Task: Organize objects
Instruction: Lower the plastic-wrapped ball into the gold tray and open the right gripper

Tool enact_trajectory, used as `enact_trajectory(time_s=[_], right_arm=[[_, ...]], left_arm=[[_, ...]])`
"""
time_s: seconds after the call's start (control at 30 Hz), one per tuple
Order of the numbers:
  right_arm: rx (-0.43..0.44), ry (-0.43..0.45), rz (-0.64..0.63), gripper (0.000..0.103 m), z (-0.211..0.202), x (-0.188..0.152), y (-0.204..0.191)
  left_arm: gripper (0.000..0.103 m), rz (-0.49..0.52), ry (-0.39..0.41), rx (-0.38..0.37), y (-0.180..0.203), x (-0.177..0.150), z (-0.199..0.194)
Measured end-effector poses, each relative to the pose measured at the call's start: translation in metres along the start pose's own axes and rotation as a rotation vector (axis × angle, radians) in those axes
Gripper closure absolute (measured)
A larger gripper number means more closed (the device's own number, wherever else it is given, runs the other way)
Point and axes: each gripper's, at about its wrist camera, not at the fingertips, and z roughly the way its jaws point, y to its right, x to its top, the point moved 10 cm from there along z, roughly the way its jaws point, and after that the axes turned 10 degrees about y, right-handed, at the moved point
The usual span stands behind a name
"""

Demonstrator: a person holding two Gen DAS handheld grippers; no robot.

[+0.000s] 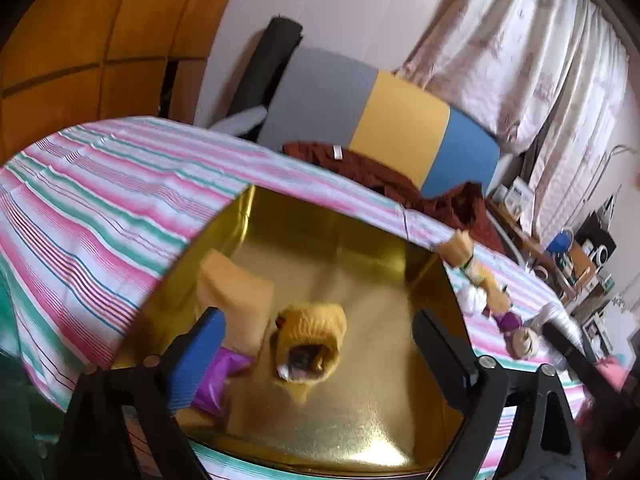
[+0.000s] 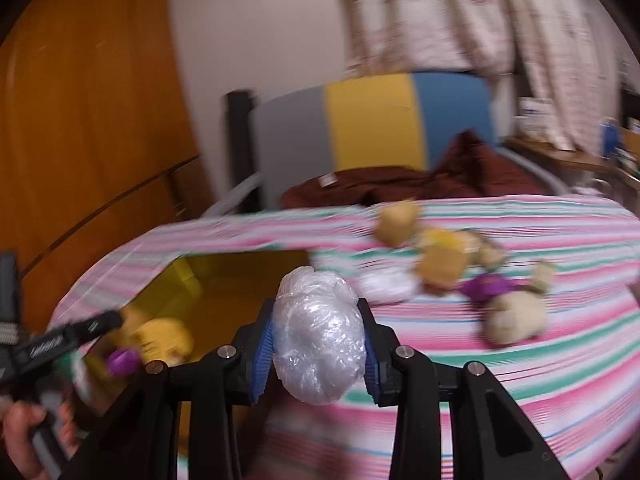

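On our left, the left claw (image 1: 316, 344) stands wide over the gold tin (image 1: 360, 264), gripping nothing; a yellow knitted bundle (image 1: 312, 340) lies in the tin between its fingers. To the right, our right claw (image 2: 318, 340) squeezes a crumpled clear plastic bag (image 2: 320, 336) above the striped bedsheet (image 2: 520, 380), where small toys (image 2: 440, 264) lie scattered.

tin (image 1: 312, 224) on bed (image 1: 100, 200), pouches (image 1: 310, 340) inside
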Motion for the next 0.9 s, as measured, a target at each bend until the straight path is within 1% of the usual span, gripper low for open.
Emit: enact_trajectory(time_s=[0.03,0.17,0.2,0.23,0.3,0.4,0.5,0.73,0.87,0.9], right_arm=[[0.033,-0.021,-0.012,0.066,0.004,-0.005,-0.016],[0.128,-0.099,-0.068,0.066,0.021,-0.025,-0.063],[0.141,-0.112,-0.079,0.066,0.022,-0.030,-0.068],[0.165,-0.145,-0.102,0.066,0.027,-0.038,-0.081],[0.185,-0.183,-0.126,0.066,0.033,-0.050,-0.093],[0.206,-0.239,-0.137,0.066,0.041,-0.067,-0.106],[0.230,-0.287,-0.120,0.066,0.048,-0.081,-0.115],[0.286,-0.359,-0.058,0.065,0.058,-0.096,-0.135],[0.289,-0.374,-0.056,0.064,0.061,-0.101,-0.142],[0.303,-0.376,-0.049,0.064,0.061,-0.101,-0.145]], left_arm=[[0.003,-0.009,0.016,0.011,-0.005,0.004,-0.002],[0.003,-0.062,0.044,0.059,-0.025,0.016,-0.004],[0.003,-0.070,0.046,0.074,-0.030,0.016,-0.004],[0.003,-0.075,0.046,0.092,-0.035,0.017,-0.004],[0.003,-0.087,0.041,0.117,-0.044,0.016,-0.003],[0.003,-0.111,0.026,0.139,-0.052,0.012,0.000],[0.003,-0.118,0.020,0.144,-0.055,0.010,0.000],[0.003,-0.128,0.035,0.160,-0.058,0.014,-0.003],[0.003,-0.148,0.025,0.163,-0.062,0.013,-0.002],[0.003,-0.152,0.025,0.164,-0.062,0.013,-0.002]])
